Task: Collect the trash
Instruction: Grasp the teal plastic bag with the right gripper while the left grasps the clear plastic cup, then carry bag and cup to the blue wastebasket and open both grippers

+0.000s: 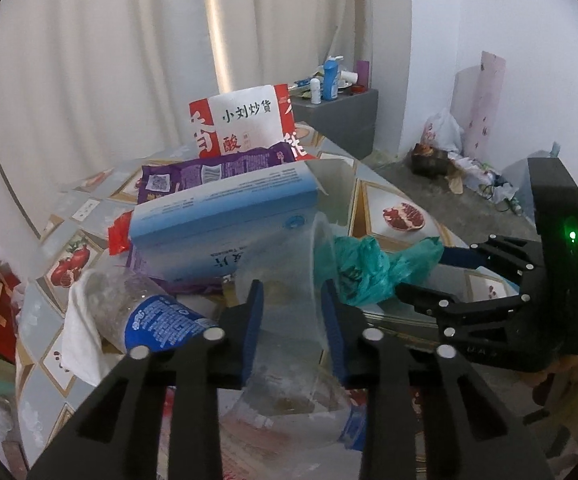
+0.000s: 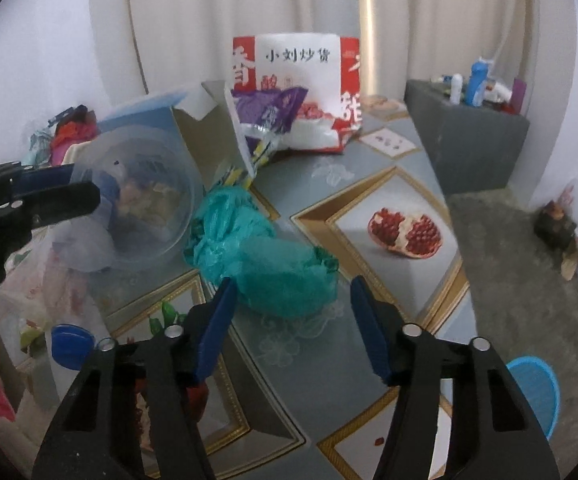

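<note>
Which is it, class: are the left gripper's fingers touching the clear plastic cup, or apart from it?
Touching. The left wrist view shows both blue fingers pressed against the sides of the clear plastic cup, which sits between them.

Left wrist view looks forward along its fingers, close over the table, facing the curtain. Right wrist view looks from the table's near edge toward the same curtain, slightly farther back. Both share the clear cup, green bag and red packet.

Clear plastic cup, crinkled (teal) plastic bag
</note>
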### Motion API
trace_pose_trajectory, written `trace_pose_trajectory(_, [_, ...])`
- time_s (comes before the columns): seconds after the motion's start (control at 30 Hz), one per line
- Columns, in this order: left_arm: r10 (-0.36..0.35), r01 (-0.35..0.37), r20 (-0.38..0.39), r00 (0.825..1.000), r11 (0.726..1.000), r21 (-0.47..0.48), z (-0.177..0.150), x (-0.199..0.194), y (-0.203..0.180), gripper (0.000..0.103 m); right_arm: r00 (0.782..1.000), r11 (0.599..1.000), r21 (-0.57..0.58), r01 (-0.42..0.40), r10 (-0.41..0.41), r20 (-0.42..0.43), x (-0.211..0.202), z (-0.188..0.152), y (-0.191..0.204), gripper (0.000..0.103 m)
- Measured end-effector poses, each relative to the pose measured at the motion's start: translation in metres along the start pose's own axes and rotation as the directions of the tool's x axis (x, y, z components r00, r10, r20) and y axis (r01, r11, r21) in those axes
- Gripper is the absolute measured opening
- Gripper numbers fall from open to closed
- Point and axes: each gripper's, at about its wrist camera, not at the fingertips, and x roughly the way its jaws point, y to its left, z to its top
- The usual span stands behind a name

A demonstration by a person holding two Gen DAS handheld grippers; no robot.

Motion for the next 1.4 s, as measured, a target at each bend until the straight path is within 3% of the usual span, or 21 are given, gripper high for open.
trace_pose_trajectory(0.13, [0.021,-0.021,-0.003,1.0,1.0,0.009,0.001,-0.001,-0.002,0.017,1.0,0.999,0.015,-0.031,0.031,0.0,-0.001,0.0,-0.003,0.04])
trace_pose_trajectory(0.4, [0.069,-0.069,-0.001,0.998,0.997,0.033,-0.001,-0.006,-0.004,0.008,0.998,0.997,0.052,-0.05,0.048,0.035,-0.015,-0.004,-0.009,0.031])
trace_pose_trajectory(0.73, [0.06,-0.061,0.027,0.998,0.997,0.041,-0.004,-0.031,-0.017,0.005,0.997,0.995,0.1,0.003,-0.01,0.074,-0.051,-0.019,-0.021,0.029])
trace_pose_trajectory(1.0, [-0.028,0.024,0.09,0.995,0.998,0.053,0.02,-0.052,-0.049,0.005,0.98,0.974,0.204,0.093,-0.126,0.153,-0.107,-0.039,-0.052,0.029])
trace_pose_trajectory(1.17, [-0.138,0.127,0.096,0.986,0.985,0.117,0.047,-0.042,-0.1,0.005,0.948,0.923,0.326,0.203,-0.269,0.17,-0.141,-0.065,-0.093,0.029])
trace_pose_trajectory(1.27, [-0.228,0.215,0.065,0.972,0.963,0.16,0.066,-0.023,-0.143,0.005,0.921,0.855,0.441,0.273,-0.365,0.137,-0.155,-0.087,-0.126,0.029])
trace_pose_trajectory(1.4, [-0.308,0.305,-0.016,0.951,0.929,0.21,0.089,0.015,-0.202,0.005,0.884,0.731,0.59,0.343,-0.464,0.061,-0.164,-0.122,-0.175,0.029])
